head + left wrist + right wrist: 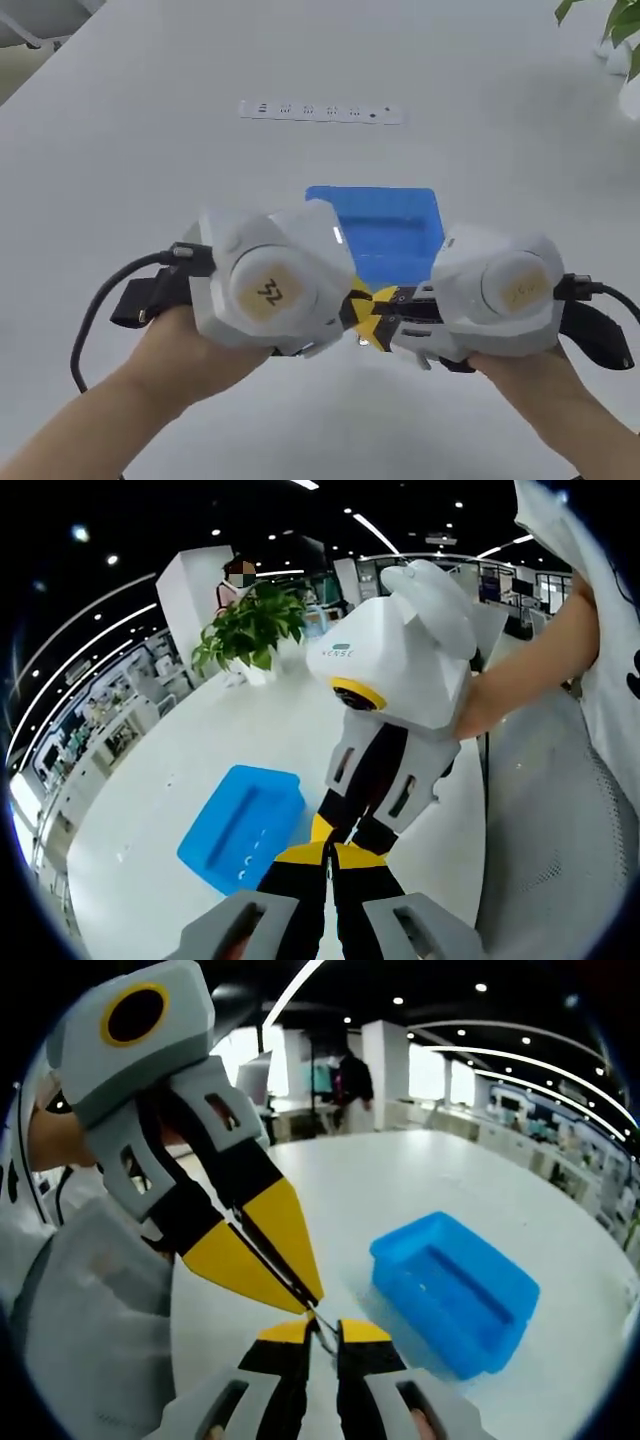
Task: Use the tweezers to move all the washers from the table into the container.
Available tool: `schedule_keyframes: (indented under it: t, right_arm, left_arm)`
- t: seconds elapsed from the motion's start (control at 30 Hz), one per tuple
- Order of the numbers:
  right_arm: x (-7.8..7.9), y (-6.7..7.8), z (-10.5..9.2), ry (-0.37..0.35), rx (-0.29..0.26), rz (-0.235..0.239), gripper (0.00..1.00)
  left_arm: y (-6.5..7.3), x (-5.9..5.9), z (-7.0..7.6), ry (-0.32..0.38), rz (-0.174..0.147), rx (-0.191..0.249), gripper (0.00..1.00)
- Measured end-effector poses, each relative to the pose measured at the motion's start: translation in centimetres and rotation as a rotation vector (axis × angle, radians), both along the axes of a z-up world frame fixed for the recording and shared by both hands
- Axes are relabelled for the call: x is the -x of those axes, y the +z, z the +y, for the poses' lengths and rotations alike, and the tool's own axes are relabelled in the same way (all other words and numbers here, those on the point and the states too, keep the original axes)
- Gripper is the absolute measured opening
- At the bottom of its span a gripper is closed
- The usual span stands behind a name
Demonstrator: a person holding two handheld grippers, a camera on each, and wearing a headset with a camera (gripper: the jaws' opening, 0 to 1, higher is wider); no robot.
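Head view: a person's left hand [185, 350] is holding the left gripper [362, 308] low over the white table [130, 170], with its jaws pointing right. Just behind the spot where both grippers are meeting, the blue container [385, 225] is sitting on the table. A white power strip [320, 111] is lying farther back. To the right, the right hand [520, 370] is holding the right gripper [392, 305], jaws pointing left, tip to tip with the other. A plant [605, 20] is leaning in at the far right corner.

In the right gripper view, the left gripper's yellow jaws are pressing together on the thin metal tweezers [322, 1328], whose end is poking out between the right gripper's own jaws. Those jaws are standing narrowly apart, and I cannot tell whether they are pinching it. The container is lying to their right, near but apart. In the left gripper view, pale specks [250, 858] are showing inside the container, too small to identify.
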State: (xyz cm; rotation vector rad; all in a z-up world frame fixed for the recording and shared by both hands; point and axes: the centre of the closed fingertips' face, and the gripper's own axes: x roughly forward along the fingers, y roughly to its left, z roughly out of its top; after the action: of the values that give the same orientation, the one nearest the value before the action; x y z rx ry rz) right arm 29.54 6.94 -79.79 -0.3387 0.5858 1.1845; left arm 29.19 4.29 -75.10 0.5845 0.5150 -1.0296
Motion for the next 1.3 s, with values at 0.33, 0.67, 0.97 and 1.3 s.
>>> schedule_keyframes:
  t: [0.33,0.67,0.97,1.3]
  right_arm:
    - [-0.2,-0.2,-0.3,-0.012,0.001,0.008,0.06]
    - [0.1,-0.2,-0.5,0.009,0.046,-0.036,0.03]
    - [0.2,0.0,-1.0,0.032,0.113,-0.078,0.03]
    - [-0.5,2.3,-2.3,0.023,0.120,-0.121,0.03]
  left_arm:
    - [0.0,-0.1,0.0,0.009,0.007,0.016,0.00]
    - [0.1,0.2,-0.4,0.019,0.015,0.041,0.00]
    - [0.3,0.5,-0.7,0.000,0.004,0.012,0.00]
    - [2.6,0.0,-1.9,-0.033,-0.043,0.030,0.00]
